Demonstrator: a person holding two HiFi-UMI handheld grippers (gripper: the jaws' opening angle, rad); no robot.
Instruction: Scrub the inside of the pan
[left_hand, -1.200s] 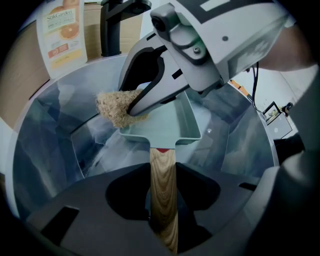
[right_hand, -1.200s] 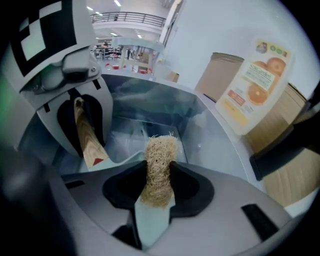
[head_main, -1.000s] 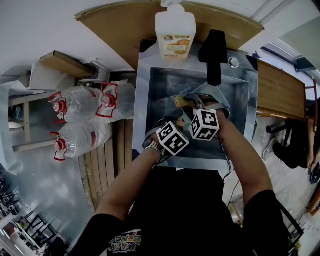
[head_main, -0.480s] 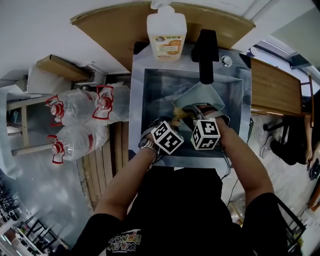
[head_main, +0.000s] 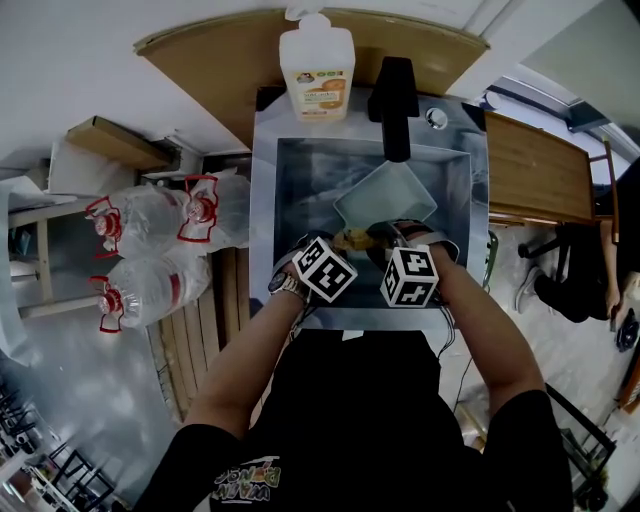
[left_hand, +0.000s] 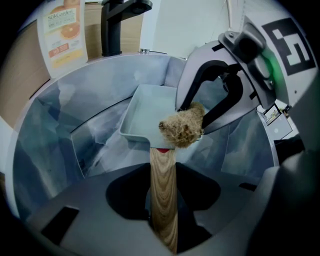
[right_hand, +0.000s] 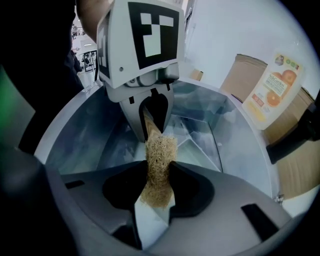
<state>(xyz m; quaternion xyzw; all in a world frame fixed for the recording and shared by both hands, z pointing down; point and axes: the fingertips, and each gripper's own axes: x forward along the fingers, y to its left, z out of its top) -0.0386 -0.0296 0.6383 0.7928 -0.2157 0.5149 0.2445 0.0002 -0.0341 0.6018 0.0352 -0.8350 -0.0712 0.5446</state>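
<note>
A square pale-teal pan (head_main: 385, 198) lies tilted in the steel sink (head_main: 262, 190). Its wooden handle (left_hand: 164, 200) runs between the jaws of my left gripper (left_hand: 163, 205), which is shut on it. My right gripper (right_hand: 157, 180) is shut on a tan fibrous scrubber (right_hand: 159, 167). In the left gripper view the scrubber (left_hand: 182, 127) sits at the pan's (left_hand: 145, 112) near rim, right above where the handle joins. In the head view both marker cubes stand side by side at the sink's near edge, the left gripper (head_main: 338, 245) beside the right gripper (head_main: 366, 238).
A black tap (head_main: 392, 105) stands at the back of the sink, over the pan's far corner. A dish-soap bottle (head_main: 316, 70) stands on the wooden counter to its left. Water bottles (head_main: 150, 250) lie on the floor at the left. A wooden table (head_main: 535, 165) is on the right.
My right gripper has drawn the scrubber back across the pan toward its near, handle-side rim, leaving more of the pan's inside showing. My left gripper has kept its hold on the handle.
</note>
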